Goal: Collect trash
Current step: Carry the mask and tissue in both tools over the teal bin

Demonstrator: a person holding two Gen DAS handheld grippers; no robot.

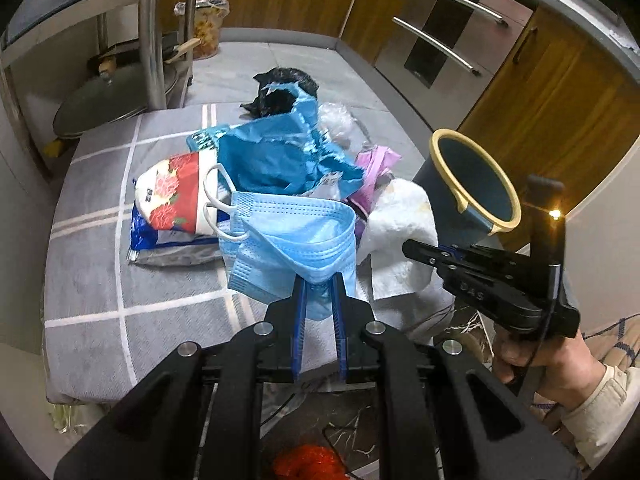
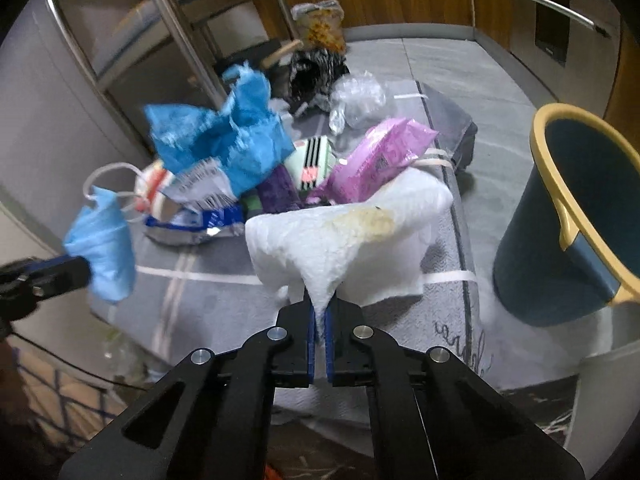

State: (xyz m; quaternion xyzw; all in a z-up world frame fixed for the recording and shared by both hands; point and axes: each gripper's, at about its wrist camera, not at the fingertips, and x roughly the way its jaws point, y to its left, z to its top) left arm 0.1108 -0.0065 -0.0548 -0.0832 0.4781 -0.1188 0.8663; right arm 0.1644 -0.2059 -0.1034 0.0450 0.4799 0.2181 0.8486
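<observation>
Stained white paper towel [image 2: 344, 240] hangs pinched in the right tool [image 2: 320, 320], nearer to the open navy bin with yellow rim [image 2: 560, 240] on its right, while the left tool [image 1: 318, 292] pinches a pale blue face mask [image 1: 296, 236] over the grey checked mat [image 1: 100, 280].

Left gripper [image 1: 319, 286]: black linkage arms, silver round rivets, blue finger pads [image 1: 301, 320]. Right gripper [image 2: 321, 314]: identical build; its side bears embossed lettering, possibly "DAS", and a thin cable. The hand [image 1: 532, 356] shows bare skin and a cream sleeve cuff.
</observation>
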